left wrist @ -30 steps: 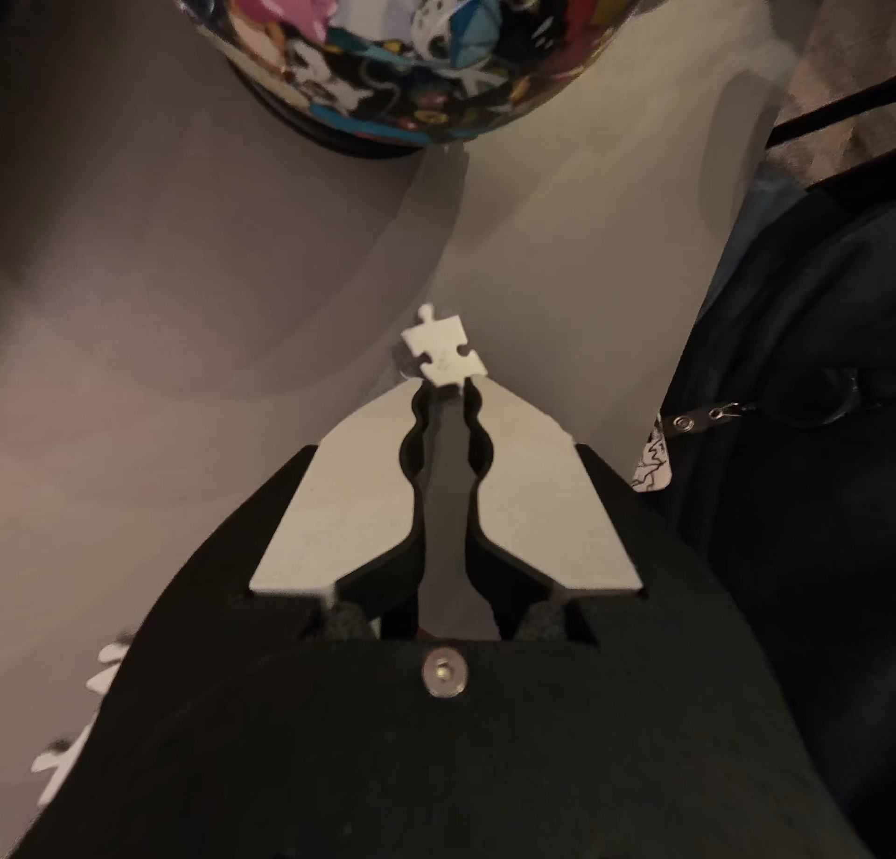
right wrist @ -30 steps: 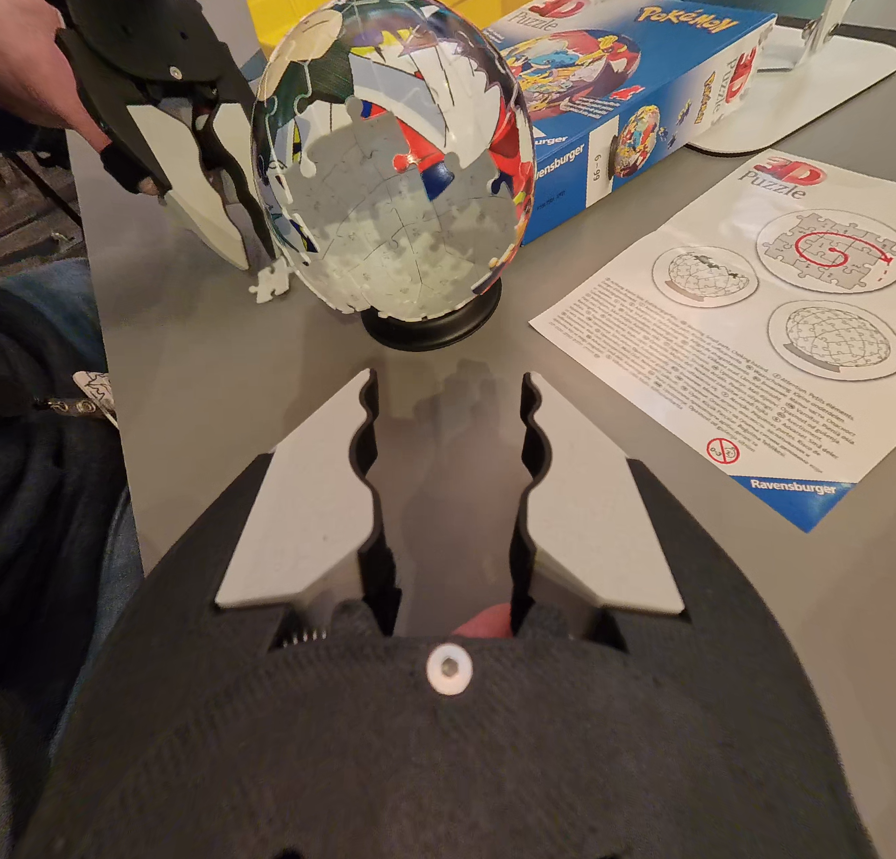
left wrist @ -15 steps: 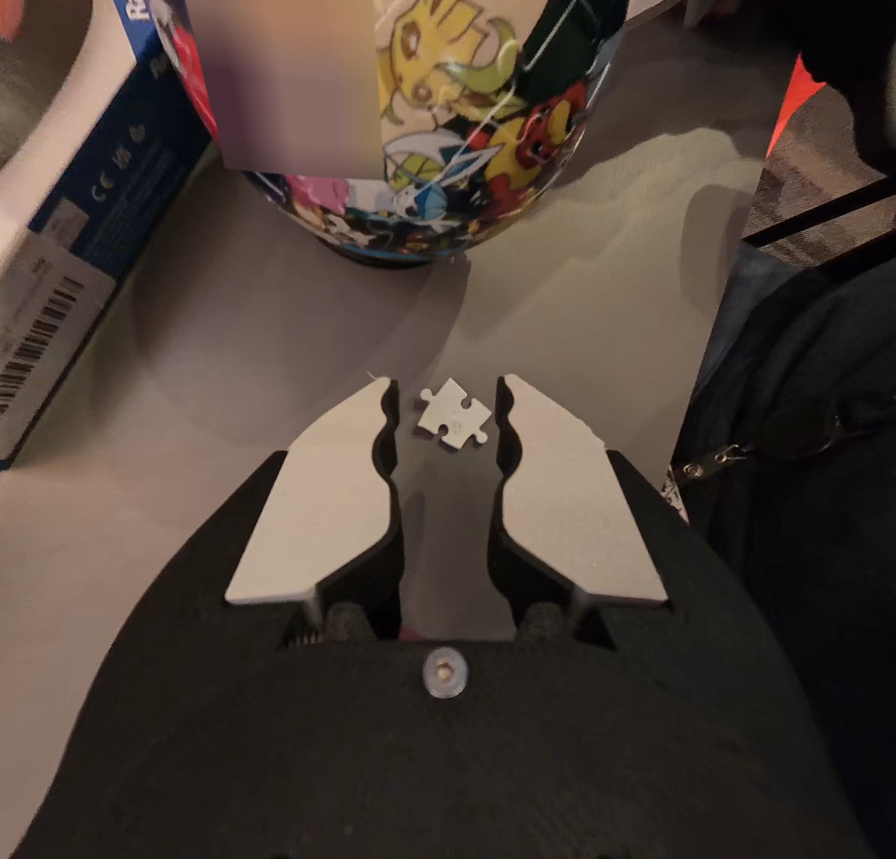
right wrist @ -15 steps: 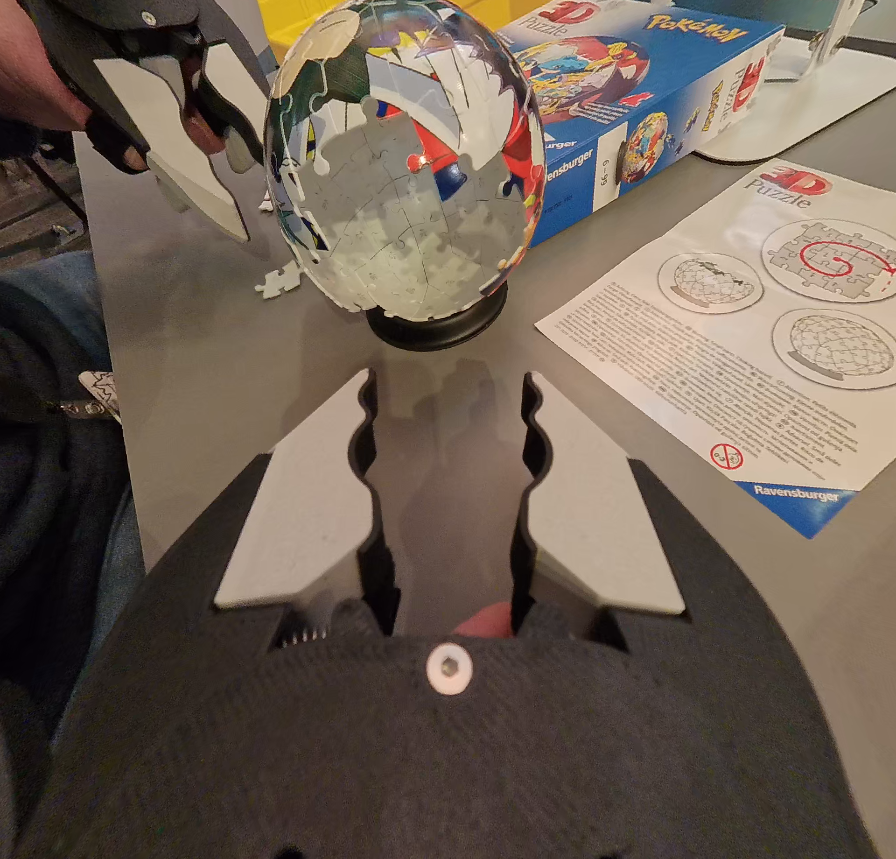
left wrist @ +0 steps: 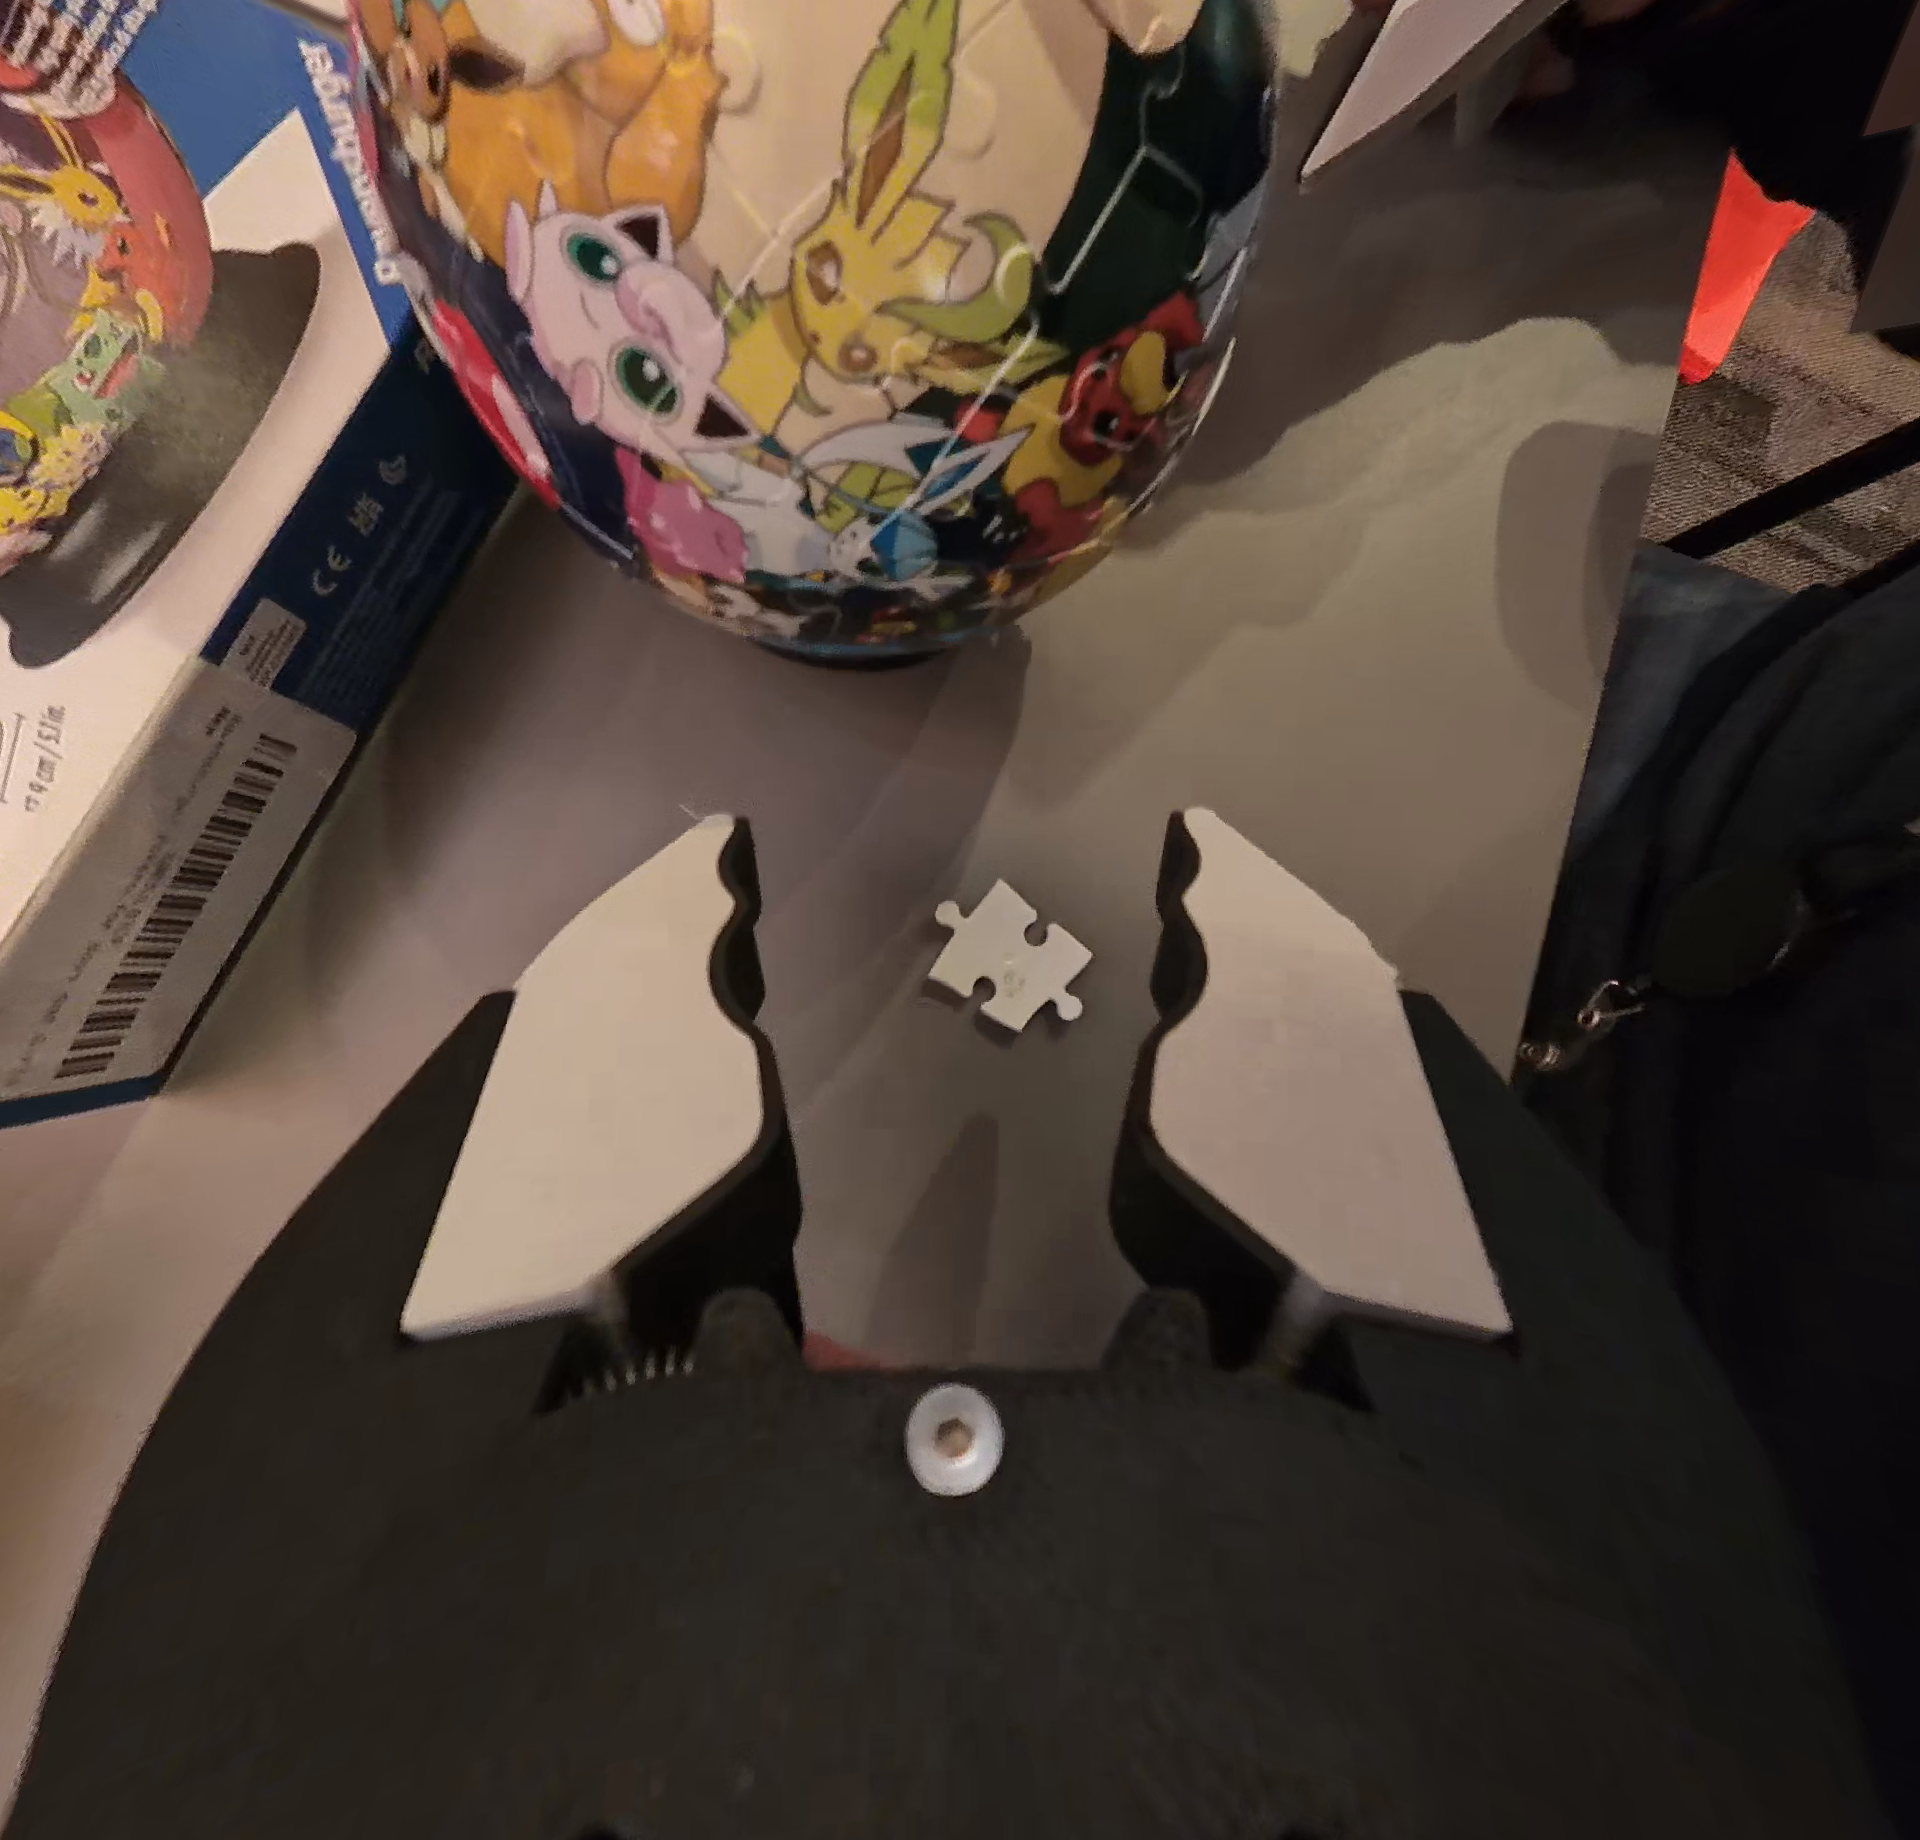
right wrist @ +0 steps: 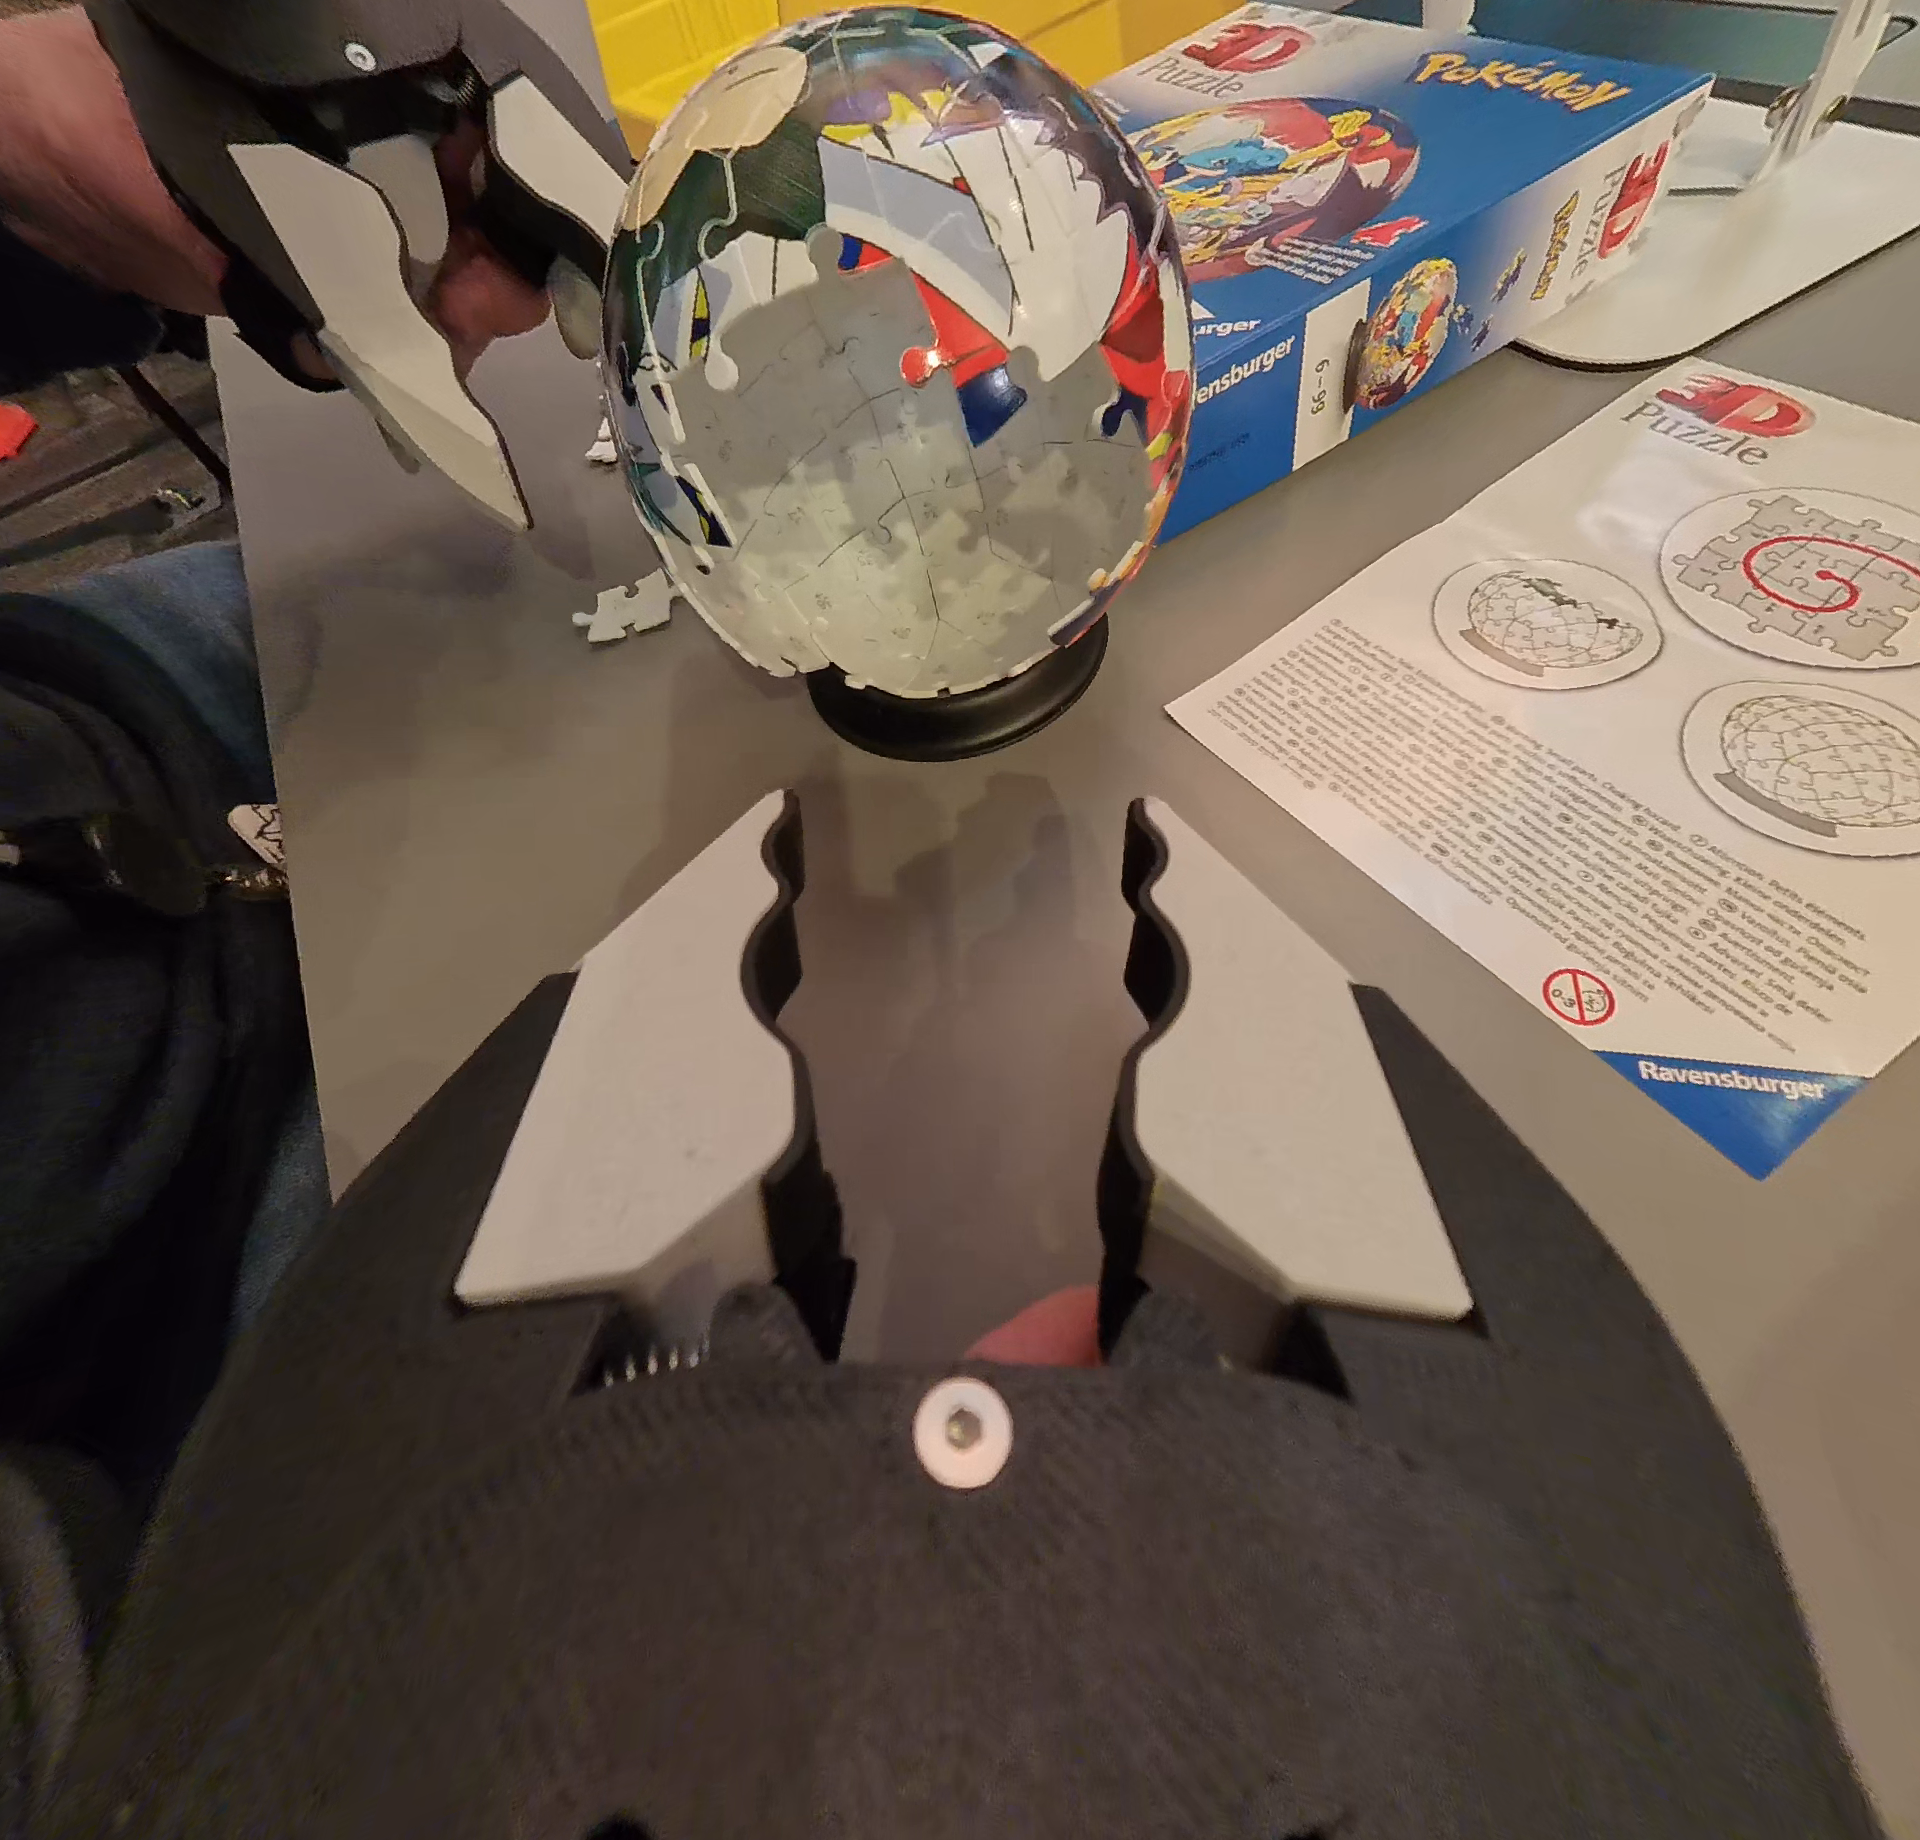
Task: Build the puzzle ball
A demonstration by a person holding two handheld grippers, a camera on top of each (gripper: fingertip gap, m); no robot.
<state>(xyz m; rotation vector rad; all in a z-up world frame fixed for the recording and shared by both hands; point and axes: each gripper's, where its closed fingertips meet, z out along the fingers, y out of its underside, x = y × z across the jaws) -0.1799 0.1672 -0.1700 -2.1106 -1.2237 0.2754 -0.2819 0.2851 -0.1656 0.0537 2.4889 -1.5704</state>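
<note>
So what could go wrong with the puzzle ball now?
The loose piece lies flat on the table, blank side up, between the open left gripper's fingers; so thin a piece may be hard to pinch. The puzzle ball, still open on one side, only rests on its black stand, so a bump might tip it.

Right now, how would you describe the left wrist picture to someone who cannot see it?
An open claw hangs over a grey table, with one loose puzzle piece lying blank side up on the table between its fingers. Beyond stands a colourful cartoon-printed puzzle ball on a dark stand, with the blue puzzle box at the left.
</note>
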